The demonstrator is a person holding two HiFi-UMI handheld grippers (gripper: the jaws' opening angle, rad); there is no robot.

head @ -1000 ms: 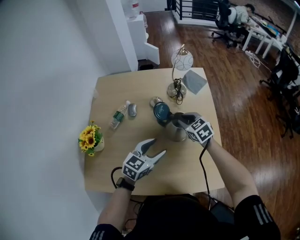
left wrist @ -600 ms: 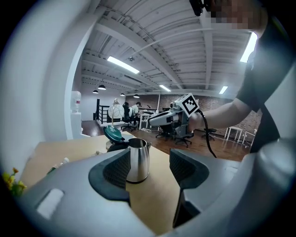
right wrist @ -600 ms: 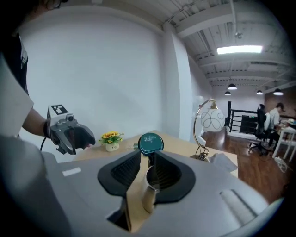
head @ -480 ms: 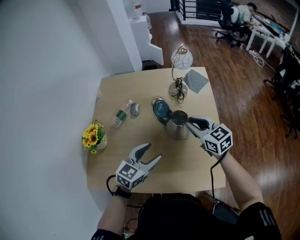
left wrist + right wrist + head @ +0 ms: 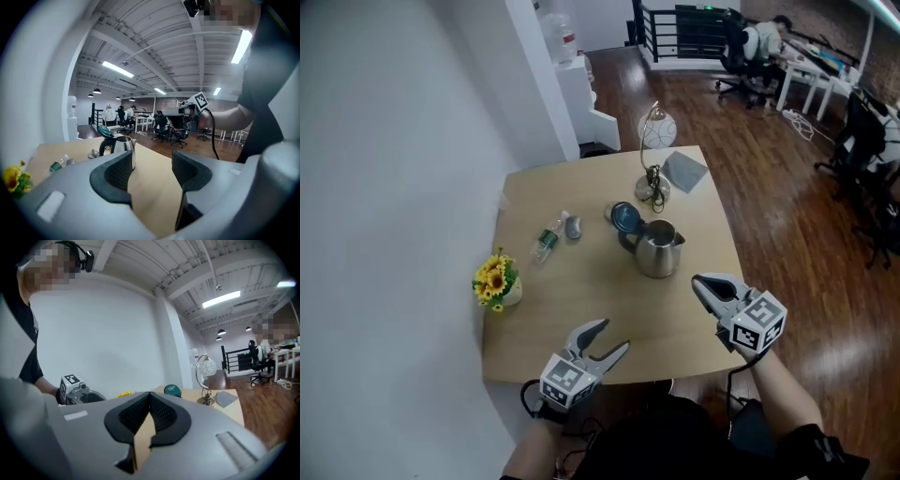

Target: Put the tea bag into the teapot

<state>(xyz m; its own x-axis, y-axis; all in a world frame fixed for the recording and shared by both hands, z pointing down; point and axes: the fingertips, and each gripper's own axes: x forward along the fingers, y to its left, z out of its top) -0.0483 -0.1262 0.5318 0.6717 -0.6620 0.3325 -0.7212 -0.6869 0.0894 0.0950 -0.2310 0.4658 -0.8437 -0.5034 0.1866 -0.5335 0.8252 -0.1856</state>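
The steel teapot (image 5: 659,249) stands mid-table with its teal lid (image 5: 625,217) flipped open. No tea bag shows in any view. My right gripper (image 5: 704,282) hovers at the table's near right edge, well short of the teapot, jaws shut with nothing between them. In the right gripper view its pads (image 5: 150,405) meet at the tips, with the teal lid (image 5: 172,390) beyond. My left gripper (image 5: 612,337) is open and empty near the front edge. Through its jaws (image 5: 152,169) the left gripper view looks at the teapot (image 5: 123,147) and the right gripper (image 5: 180,111).
A globe lamp (image 5: 656,141) and a grey cloth (image 5: 684,171) sit at the table's far right. A water bottle (image 5: 546,242) and a small grey object (image 5: 573,227) lie left of the teapot. Sunflowers (image 5: 495,279) stand at the left edge. Wooden floor lies to the right.
My right gripper has drawn back from above the teapot to the near right edge and closed its jaws. The left gripper has slid back toward the front edge, still open.
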